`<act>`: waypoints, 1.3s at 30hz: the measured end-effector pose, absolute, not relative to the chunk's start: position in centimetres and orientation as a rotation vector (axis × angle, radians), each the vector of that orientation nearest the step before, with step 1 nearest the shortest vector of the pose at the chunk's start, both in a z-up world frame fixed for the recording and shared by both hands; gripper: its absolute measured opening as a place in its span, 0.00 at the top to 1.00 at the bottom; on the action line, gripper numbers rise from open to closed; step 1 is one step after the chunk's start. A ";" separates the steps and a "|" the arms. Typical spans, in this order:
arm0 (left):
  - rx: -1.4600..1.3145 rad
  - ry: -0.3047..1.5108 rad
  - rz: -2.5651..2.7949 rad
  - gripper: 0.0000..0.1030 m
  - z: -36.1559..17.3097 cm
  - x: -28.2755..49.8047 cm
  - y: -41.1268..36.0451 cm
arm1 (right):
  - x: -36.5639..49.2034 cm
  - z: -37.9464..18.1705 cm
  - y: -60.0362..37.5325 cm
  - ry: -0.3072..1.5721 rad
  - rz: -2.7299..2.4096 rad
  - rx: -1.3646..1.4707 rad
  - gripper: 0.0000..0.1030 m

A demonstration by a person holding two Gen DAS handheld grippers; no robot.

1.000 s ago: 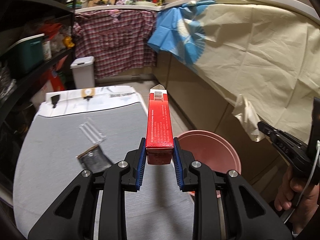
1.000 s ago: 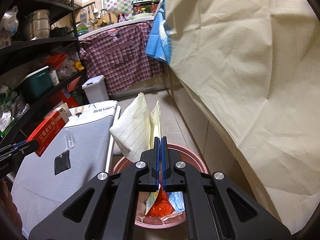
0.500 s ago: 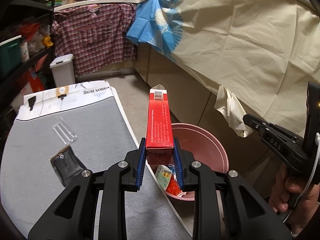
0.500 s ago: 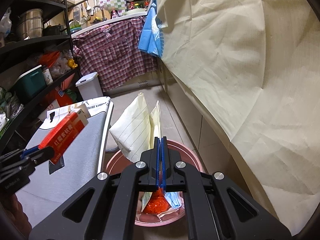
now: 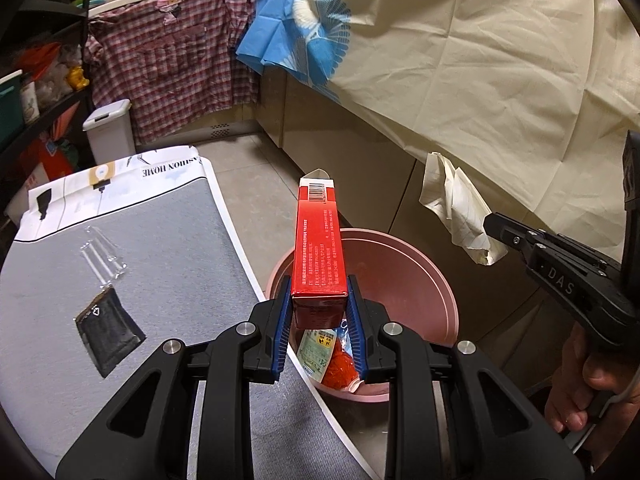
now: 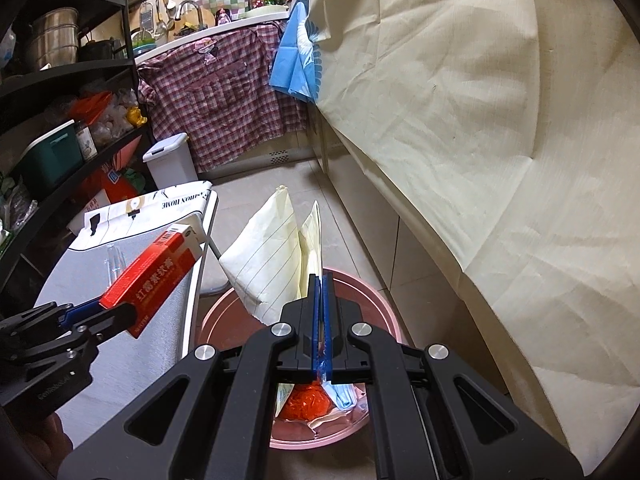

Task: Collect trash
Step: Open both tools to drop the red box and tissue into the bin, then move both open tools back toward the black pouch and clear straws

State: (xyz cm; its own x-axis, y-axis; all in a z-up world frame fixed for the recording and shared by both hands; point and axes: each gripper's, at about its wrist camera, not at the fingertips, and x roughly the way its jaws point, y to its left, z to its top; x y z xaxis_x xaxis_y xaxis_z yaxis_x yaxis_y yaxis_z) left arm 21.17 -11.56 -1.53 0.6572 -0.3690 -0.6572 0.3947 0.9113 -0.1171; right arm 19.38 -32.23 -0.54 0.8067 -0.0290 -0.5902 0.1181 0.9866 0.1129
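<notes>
My left gripper point(image 5: 319, 292) is shut on a long red carton point(image 5: 319, 248) and holds it over the near rim of a pink bin point(image 5: 416, 248). The carton also shows in the right wrist view point(image 6: 156, 276). My right gripper point(image 6: 321, 280) is shut on a crumpled sheet of lined cream paper point(image 6: 272, 256) above the same bin point(image 6: 372, 292); the paper shows at the right in the left wrist view point(image 5: 456, 212). Orange and printed wrappers point(image 5: 332, 356) lie in the bin.
A grey padded board point(image 5: 52, 280) at left carries a black sachet point(image 5: 106, 332) and a clear plastic wrapper point(image 5: 102, 260). A white pedal bin point(image 5: 108, 128) stands behind it. Cream cloth point(image 5: 500, 60) covers the counter at right. Dark shelves point(image 6: 60, 120) stand at left.
My left gripper has carried the red carton rightward, from over the board to over the bin. My right gripper has kept the paper above the bin.
</notes>
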 end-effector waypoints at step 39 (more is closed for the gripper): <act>-0.036 0.760 -0.348 0.74 0.8 20.7 -5.5 | 19.1 -0.7 -31.3 0.618 -0.041 0.118 0.65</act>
State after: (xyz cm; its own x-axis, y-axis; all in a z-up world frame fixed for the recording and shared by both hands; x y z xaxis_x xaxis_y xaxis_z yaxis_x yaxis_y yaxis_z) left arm 20.73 -5.53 0.82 0.6708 -0.3218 -0.6682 0.2959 0.9423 -0.1567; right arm 19.13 -31.27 -0.72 0.8145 -0.0028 -0.5801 0.0731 0.9925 0.0979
